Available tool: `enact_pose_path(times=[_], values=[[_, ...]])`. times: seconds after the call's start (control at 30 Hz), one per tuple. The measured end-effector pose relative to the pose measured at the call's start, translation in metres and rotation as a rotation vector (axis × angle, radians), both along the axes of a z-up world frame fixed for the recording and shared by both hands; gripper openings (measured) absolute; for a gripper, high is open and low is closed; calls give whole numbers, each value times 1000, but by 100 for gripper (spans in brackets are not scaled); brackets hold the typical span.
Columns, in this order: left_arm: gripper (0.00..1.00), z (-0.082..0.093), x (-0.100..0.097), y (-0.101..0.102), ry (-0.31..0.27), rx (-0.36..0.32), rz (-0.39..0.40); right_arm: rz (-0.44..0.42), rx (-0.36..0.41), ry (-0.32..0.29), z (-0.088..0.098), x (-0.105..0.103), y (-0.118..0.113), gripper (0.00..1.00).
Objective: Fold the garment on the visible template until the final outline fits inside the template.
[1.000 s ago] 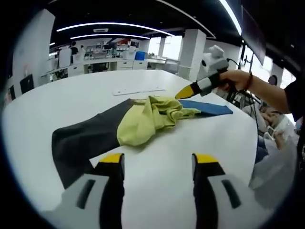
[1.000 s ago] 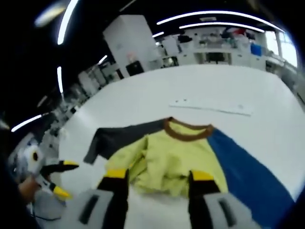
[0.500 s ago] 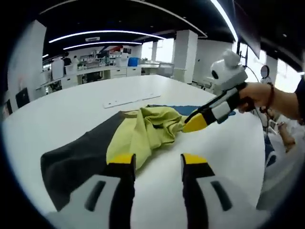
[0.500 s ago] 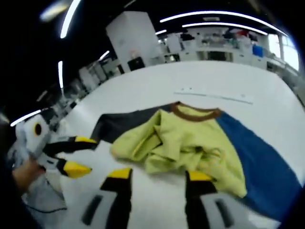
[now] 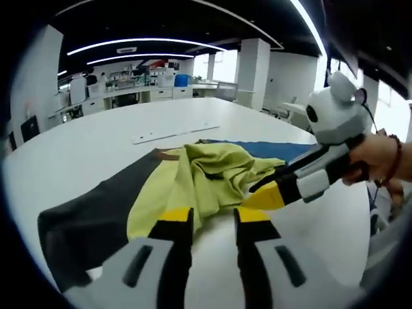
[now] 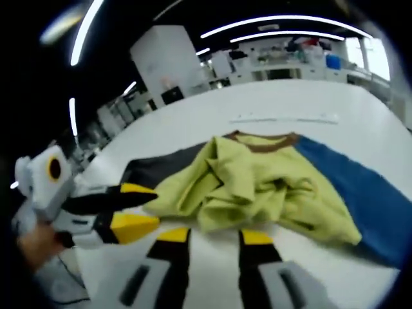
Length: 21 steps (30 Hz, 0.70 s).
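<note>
Left gripper view: your left claw (image 5: 205,215) stands at 6 o'clock with its yellow-tipped jaws a narrow gap apart and nothing between them, just short of the near edge of the shirt (image 5: 193,177). The shirt lies crumpled on the white tabletop (image 5: 96,141): a yellow-green body bunched in the middle, a dark grey sleeve (image 5: 77,225) running out toward 8 o'clock, a blue sleeve (image 5: 270,149) toward 2 o'clock. Your right claw (image 5: 267,191) comes in from 3 o'clock, held by a hand (image 5: 376,161), its tips at the shirt's edge; whether they pinch the cloth cannot be told. A pale strip (image 5: 174,133) lies on the tabletop beyond the shirt at 12 o'clock.

Right gripper view: your right claw (image 6: 214,236) sits at 6 o'clock, jaws slightly parted and empty, just before the yellow-green folds of the shirt (image 6: 257,187). Your left claw (image 6: 132,206) enters from 9 o'clock, jaws apart, near the grey sleeve (image 6: 154,170). The brown collar (image 6: 267,141) faces 12 o'clock.
</note>
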<state>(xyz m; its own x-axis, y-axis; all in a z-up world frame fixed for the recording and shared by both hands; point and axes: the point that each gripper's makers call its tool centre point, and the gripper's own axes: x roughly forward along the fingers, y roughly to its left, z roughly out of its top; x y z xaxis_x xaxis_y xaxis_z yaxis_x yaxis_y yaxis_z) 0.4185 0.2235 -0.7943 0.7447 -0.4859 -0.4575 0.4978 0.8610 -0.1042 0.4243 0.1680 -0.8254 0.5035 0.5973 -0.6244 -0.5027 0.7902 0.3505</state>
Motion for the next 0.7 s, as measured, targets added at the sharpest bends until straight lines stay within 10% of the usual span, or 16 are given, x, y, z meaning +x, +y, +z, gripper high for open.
enact_pose_path(times=[0.6, 0.7], values=[[9, -24, 19, 3, 71, 53, 116, -108, 51, -2, -5, 6, 4, 6], [10, -13, 18, -6, 11, 91, 70, -115, 51, -4, -4, 8, 2, 3]])
